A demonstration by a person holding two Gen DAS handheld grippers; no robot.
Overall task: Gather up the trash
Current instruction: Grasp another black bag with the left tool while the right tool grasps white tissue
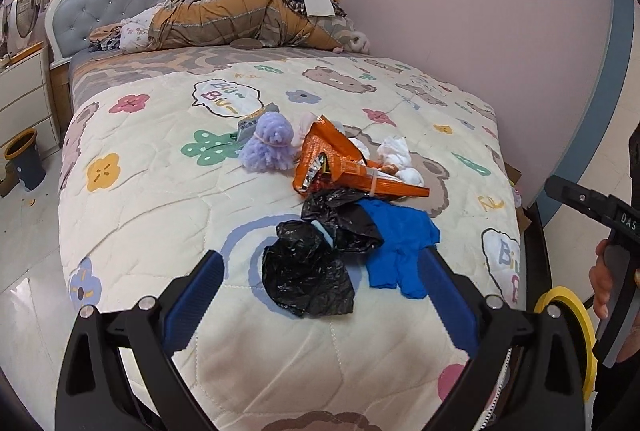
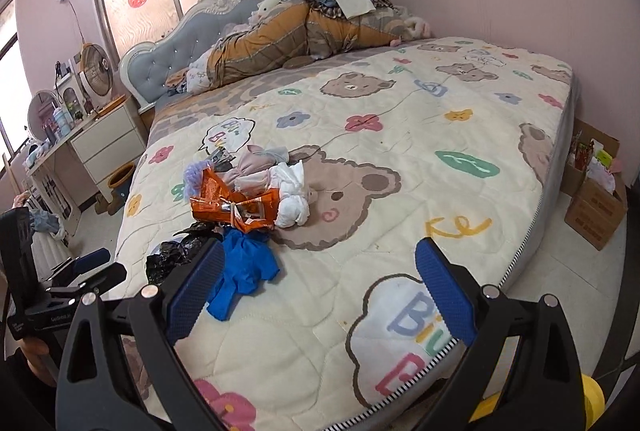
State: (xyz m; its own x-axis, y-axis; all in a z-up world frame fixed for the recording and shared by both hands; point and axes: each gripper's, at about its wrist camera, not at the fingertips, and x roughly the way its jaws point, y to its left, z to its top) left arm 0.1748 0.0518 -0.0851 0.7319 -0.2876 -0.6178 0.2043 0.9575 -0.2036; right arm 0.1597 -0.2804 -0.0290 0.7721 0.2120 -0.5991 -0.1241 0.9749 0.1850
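Cardboard box [image 2: 592,207] on the floor holds colourful packets (contents unclear); left tool [image 1: 320,271] and right tool [image 2: 320,267] both wide, empty.

Left gripper [image 1: 320,271] jaws wide apart over black bag [image 1: 306,271], blue glove [image 1: 396,243] on bed [image 1: 160,191].

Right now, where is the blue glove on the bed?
The blue glove lies on the quilt near the foot of the bed, right of the black plastic bag and just in front of the orange snack wrapper.
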